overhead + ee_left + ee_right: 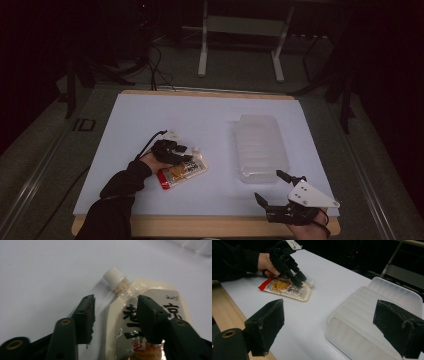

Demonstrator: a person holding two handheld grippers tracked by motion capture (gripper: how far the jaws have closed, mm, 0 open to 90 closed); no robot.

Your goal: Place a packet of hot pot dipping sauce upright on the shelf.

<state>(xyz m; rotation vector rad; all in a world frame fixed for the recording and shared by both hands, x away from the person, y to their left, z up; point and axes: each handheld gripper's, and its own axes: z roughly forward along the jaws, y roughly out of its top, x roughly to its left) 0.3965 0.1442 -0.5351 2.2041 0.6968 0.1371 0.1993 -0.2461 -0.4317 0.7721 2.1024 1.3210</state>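
The left gripper (186, 156) is down over a flat cream-coloured spouted food pouch with a red bottom edge and a white screw cap (181, 171), which lies on the white table sheet (200, 125) directly beneath the jaws, cap (114, 277) pointing ahead of them. In the left gripper view the jaws straddle the pouch's upper corner: one black pad (86, 315) stands over bare table beside the pouch's edge, the other (147, 315) over the printed face, and neither clearly presses on it, so the tool counts as released, half spread with the pouch between the jaws (a pinch across a flat, limp pack is awkward from above). The step in hand looks like the grasp of the pouch. The next move probably calls for squeezing until both pads bite near the stiff neck below the cap, then lifting without letting the soft body fold or slip. The likely destination, a clear ribbed plastic tray (261, 147), sits well off to the gripper's right. The right gripper (274, 187) hovers just short of that tray's near end, jaws spread wide and empty.
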